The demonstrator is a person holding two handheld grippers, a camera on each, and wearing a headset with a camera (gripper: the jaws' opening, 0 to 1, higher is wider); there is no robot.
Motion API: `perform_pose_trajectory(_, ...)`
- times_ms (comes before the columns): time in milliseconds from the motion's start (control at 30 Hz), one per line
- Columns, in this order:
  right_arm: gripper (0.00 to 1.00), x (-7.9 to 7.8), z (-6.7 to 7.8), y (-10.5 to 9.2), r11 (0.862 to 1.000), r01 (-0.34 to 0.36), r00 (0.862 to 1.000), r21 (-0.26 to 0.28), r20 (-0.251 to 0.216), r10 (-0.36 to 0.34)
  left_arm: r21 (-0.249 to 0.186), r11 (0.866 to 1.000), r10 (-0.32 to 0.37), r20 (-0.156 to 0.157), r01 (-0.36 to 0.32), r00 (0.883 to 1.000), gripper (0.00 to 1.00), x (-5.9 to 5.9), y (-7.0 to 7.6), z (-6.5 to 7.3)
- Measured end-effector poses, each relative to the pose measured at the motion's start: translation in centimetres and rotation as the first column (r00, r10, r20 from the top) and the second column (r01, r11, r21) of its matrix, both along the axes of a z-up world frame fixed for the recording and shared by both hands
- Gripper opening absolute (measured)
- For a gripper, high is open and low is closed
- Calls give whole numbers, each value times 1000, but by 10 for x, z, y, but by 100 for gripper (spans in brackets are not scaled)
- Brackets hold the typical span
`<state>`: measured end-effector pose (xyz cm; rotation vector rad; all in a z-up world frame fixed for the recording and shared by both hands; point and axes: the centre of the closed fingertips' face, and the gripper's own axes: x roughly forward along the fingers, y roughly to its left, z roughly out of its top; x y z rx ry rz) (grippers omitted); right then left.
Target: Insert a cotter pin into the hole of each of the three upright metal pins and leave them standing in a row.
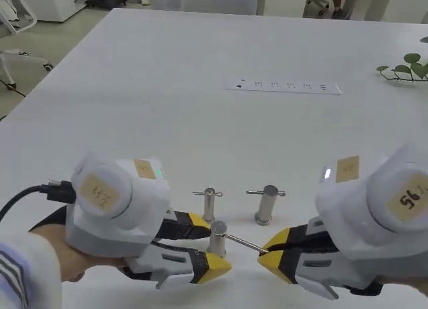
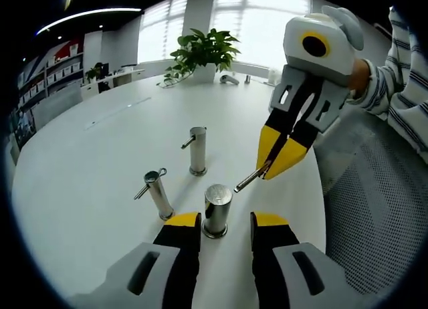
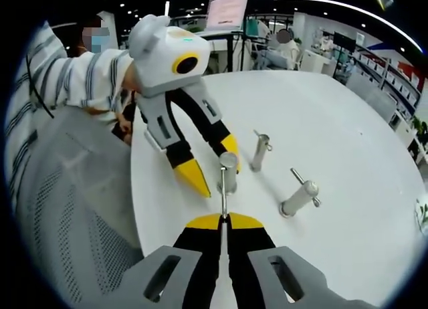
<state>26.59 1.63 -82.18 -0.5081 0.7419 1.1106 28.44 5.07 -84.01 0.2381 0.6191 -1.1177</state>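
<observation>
Three upright metal pins stand on the white table [image 1: 147, 115]. The back-left pin [image 1: 209, 202] and back-right pin [image 1: 266, 205] each carry a cotter pin through the top. My left gripper [image 1: 208, 247] is open, its yellow jaws straddling the near pin [image 1: 217, 237] without visibly touching it [image 2: 217, 209]. From the right, my right gripper [image 1: 271, 252] is shut on a thin cotter pin [image 1: 241, 242], whose free end reaches the near pin's top. In the right gripper view the cotter pin [image 3: 223, 195] runs straight from the jaws to that pin [image 3: 229, 172].
A white power strip [image 1: 284, 87] lies at mid table. A green plant [image 1: 404, 68] sits at the far right edge. A mesh chair [image 2: 374, 209] stands by the near table edge, and an office chair [image 1: 13, 28] is at far left.
</observation>
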Motion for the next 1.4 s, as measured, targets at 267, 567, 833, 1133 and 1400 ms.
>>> perform_pose_trajectory(267,3,2,-6,1,1000,10,1000,-6,-8,-10,-10,1000,4,-8,-4,1000,28,-1,-1,-1)
perform_pose_trajectory(567,3,7,-6,0,999,36,999,-1,1,-36,-14,1000,7,-24,-7,1000,29,-5,0,-3)
perform_pose_trajectory(833,3,9,-6,-3,999,40,999,-2,10,-40,-23,1000,13,-35,-14,999,30,-6,0,0)
perform_pose_trajectory(1133,3,5,-5,-2,1000,30,1000,0,8,-30,-24,999,20,-42,-21,999,31,-6,0,0)
perform_pose_trajectory(1400,3,3,-5,-1,999,34,999,5,7,-34,-21,999,28,-53,-29,998,30,-6,0,-2)
